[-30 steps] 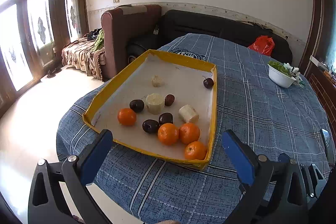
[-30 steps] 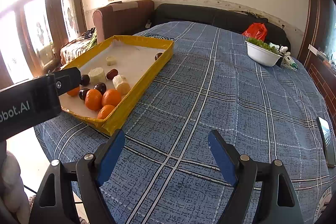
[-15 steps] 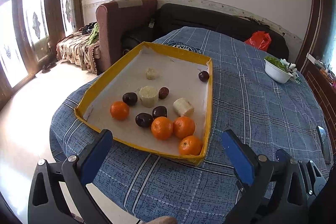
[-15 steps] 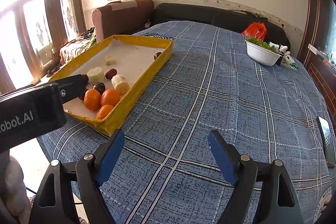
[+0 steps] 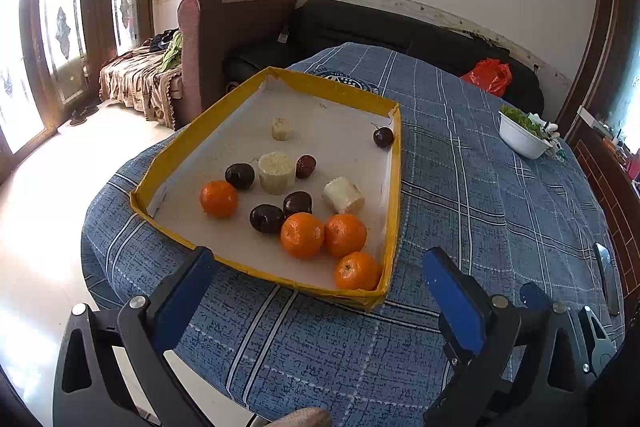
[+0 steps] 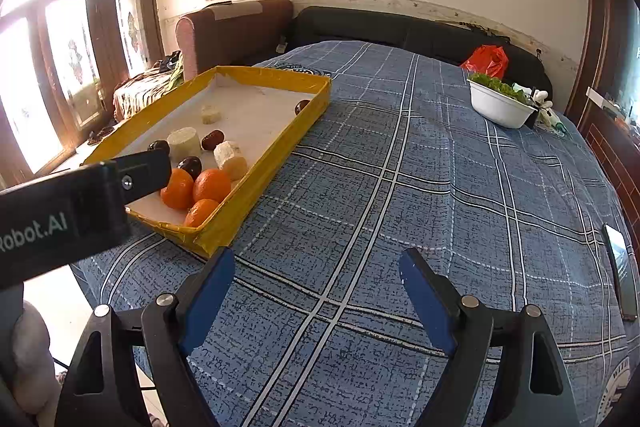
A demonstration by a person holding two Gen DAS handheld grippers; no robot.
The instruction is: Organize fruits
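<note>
Living room: blue plaid tablecloth (image 6: pixel 400 167) over a round table, dark sofa (image 5: pixel 380 27) and brown armchair (image 5: pixel 224 27) behind it.

Left tongs (image 5: pixel 316 291) spread wide, nothing between the fingers, hovering just short of the near rim of the yellow-edged tray (image 5: pixel 394 187). Right tongs (image 6: pixel 316 291) also spread and empty, over bare cloth, with the tray ahead and to their left.

Fruit all sits in the tray. Three oranges (image 5: pixel 302 235) cluster in the near right corner straight ahead of the left tongs; a fourth orange (image 5: pixel 219 199) lies further left. Dark plums (image 5: pixel 267 218) and pale cut chunks (image 5: pixel 276 173) sit just behind them, and one plum (image 5: pixel 383 137) lies alone against the far right wall. Tray's near wall stands between the left tongs and the oranges.

White bowl of greens (image 6: pixel 500 105) and red bag (image 6: pixel 486 61) far right of the right tongs, phone (image 6: pixel 620 271) at the right table edge.

Versus one second back: left view has swung slightly, tray now sits more centred and a bit closer; right tongs unchanged.
</note>
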